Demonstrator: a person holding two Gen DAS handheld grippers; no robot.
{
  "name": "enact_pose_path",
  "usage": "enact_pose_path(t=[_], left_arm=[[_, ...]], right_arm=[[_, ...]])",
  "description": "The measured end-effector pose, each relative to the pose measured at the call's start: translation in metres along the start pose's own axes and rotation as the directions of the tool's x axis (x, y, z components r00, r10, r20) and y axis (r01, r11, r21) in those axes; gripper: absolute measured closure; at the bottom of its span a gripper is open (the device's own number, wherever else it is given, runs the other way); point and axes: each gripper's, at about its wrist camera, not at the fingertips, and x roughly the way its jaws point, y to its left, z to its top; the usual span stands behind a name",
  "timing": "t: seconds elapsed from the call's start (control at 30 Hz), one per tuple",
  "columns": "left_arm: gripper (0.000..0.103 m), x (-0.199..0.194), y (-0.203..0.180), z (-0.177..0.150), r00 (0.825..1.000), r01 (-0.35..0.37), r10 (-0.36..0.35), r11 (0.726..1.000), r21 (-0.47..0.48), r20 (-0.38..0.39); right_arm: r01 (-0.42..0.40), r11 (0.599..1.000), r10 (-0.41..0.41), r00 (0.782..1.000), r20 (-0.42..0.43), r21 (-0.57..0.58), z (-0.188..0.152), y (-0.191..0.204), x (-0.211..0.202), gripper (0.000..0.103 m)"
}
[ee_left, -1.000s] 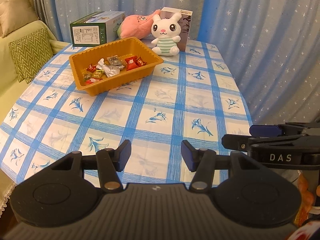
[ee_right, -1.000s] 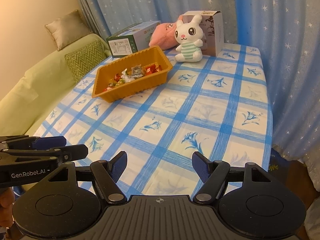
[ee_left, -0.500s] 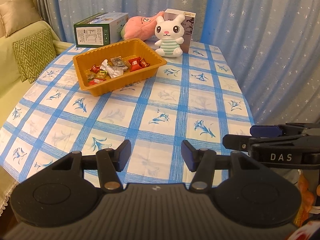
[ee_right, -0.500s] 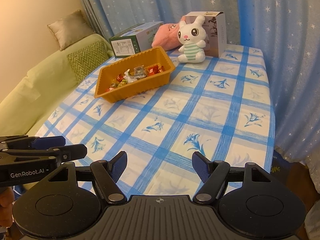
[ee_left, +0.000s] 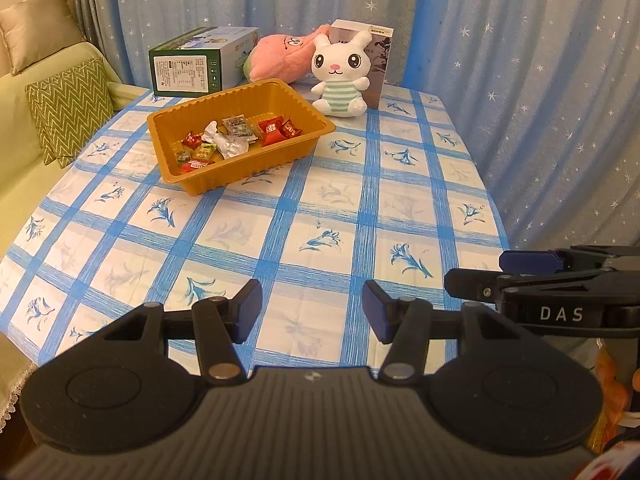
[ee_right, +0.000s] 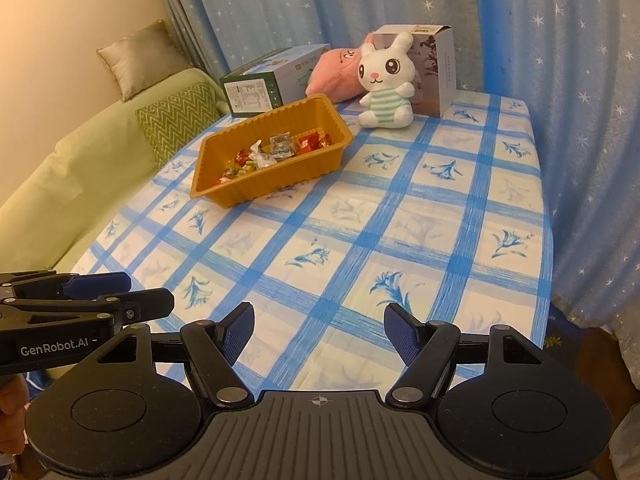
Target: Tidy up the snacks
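Since the earlier frames your left view has been swinging a little to the left, so the tray [ee_left: 240, 136] and toys are now sitting further right in it; nothing on the table has shifted, and your right view is barely changing. You are holding both grippers over the near edge of the table [ee_left: 320, 216]; the left gripper [ee_left: 312, 310] is standing with its jaws apart and nothing between them; the right gripper [ee_right: 319, 334] is gaping wider, also empty. The snacks [ee_left: 236, 140] are lying inside the orange tray, far left on the checked cloth, well apart from both grippers. Behind the tray a green box [ee_left: 200, 62] is lying; right of it a pink plush [ee_left: 280, 58], a white rabbit [ee_left: 340, 76] and a carton [ee_left: 378, 60] are sitting at the far edge.
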Motion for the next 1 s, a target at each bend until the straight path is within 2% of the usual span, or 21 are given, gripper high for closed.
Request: enact_pose_path(t=[1.0], left_arm=[[0.050, 0.0049, 0.0037, 0.0029, 1.000, -0.007, 0.007, 1.000, -0.003, 0.001]], right_arm=[[-0.005, 1.000, 0.005, 1.000, 0.001, -0.001, 0.0051, 0.0001, 0.0054, 0.031]])
